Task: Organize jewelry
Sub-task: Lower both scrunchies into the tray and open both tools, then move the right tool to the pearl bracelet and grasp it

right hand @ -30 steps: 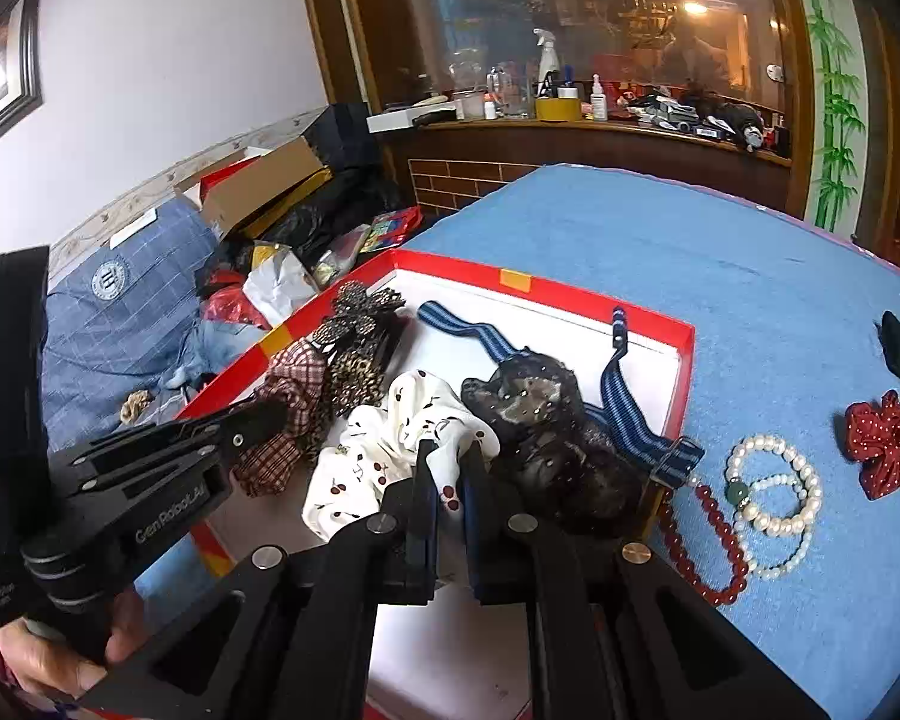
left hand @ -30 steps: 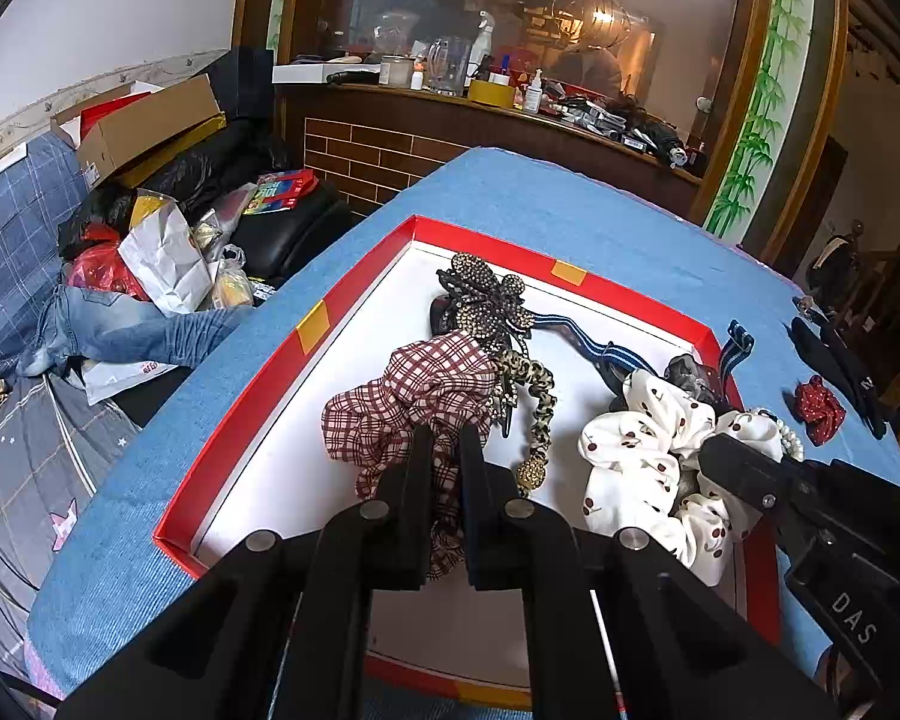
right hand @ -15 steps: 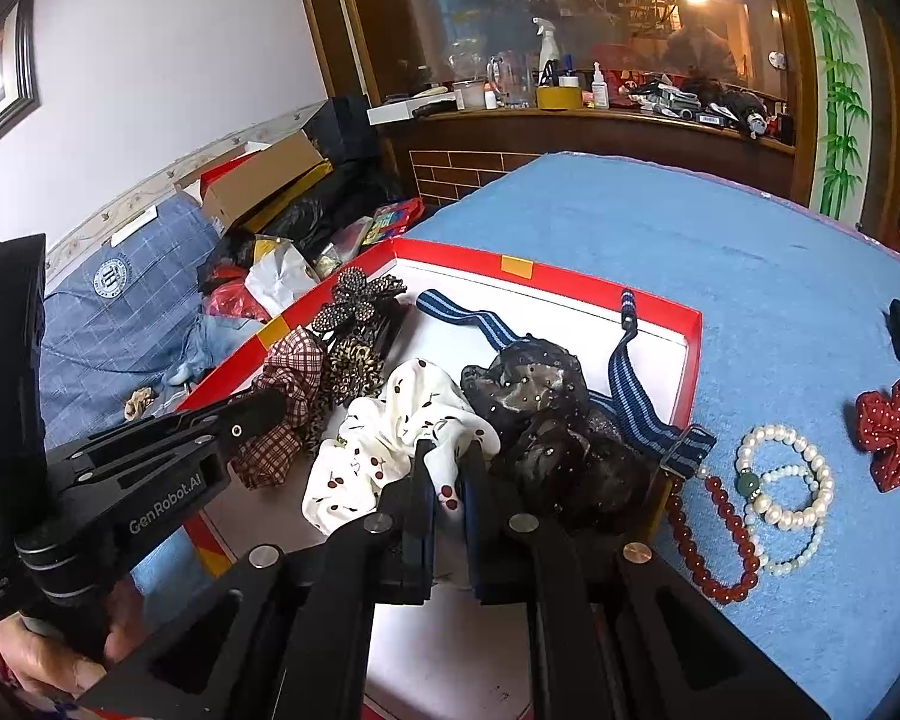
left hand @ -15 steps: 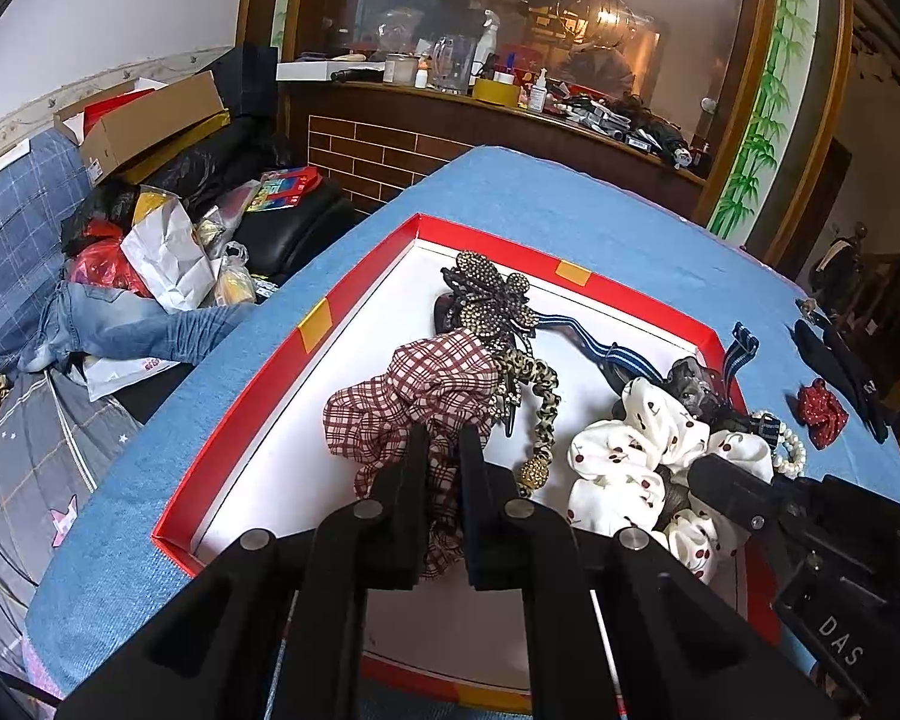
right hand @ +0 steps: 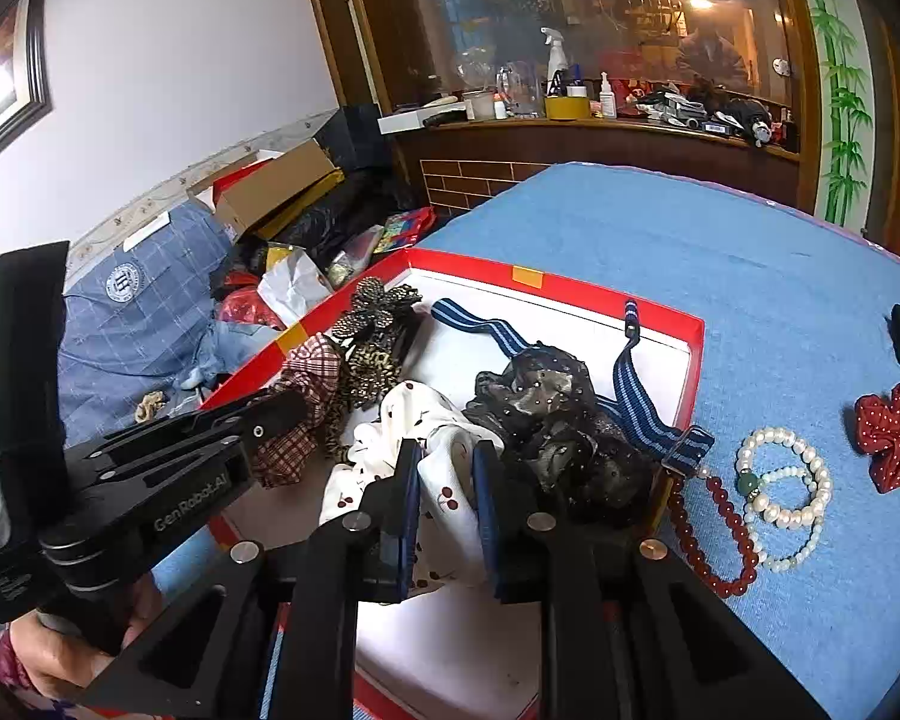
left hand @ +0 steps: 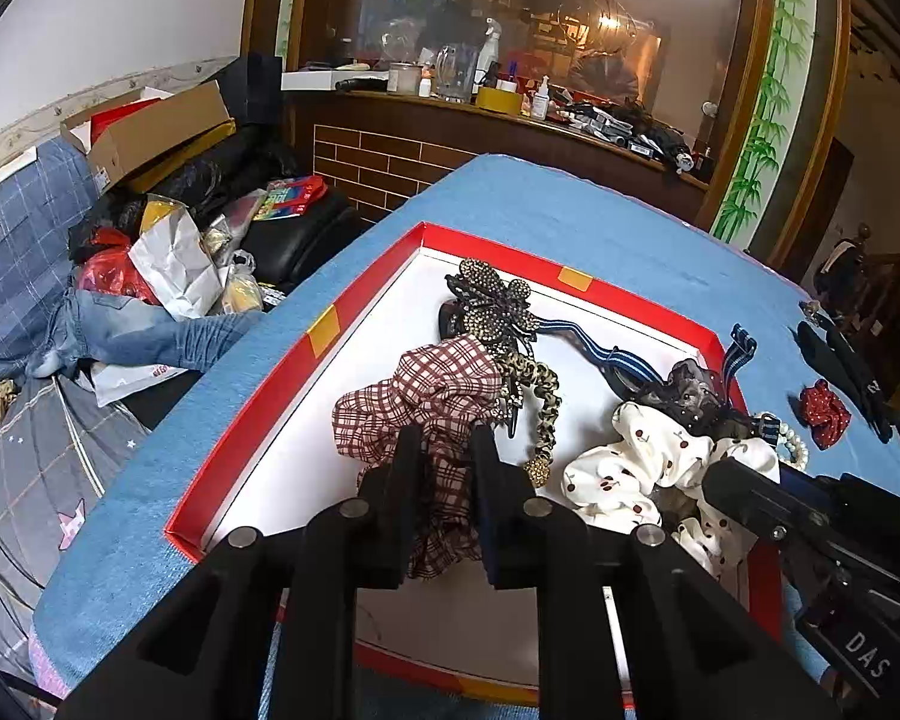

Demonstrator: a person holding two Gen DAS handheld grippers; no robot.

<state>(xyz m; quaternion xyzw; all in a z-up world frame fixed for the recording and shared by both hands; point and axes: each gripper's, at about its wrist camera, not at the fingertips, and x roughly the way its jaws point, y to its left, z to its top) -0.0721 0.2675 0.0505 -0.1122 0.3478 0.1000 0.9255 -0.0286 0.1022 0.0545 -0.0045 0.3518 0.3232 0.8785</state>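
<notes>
On the blue table (right hand: 720, 252), both sets of jaws are opening: the left gripper (left hand: 444, 480) frees the plaid scrunchie (left hand: 426, 396), the right gripper (right hand: 447, 486) the cherry scrunchie (right hand: 444, 468) at three o'clock beside it; I'd spread fully before lifting so the cloth doesn't snag.

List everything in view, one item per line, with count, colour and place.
box: one, red rim, white inside, on the blue table
plaid scrunchie: one, maroon-white, in box, between left jaws
cherry scrunchie: one, white, in box, between right jaws
black scrunchie: one, in box
butterfly clip: one, bronze, box's far end
striped band: one, navy, over box edge
bracelets: pearl and red beads, on table
dotted scrunchie: one, red, on table
left gripper: black, opening
right gripper: black, opening
</notes>
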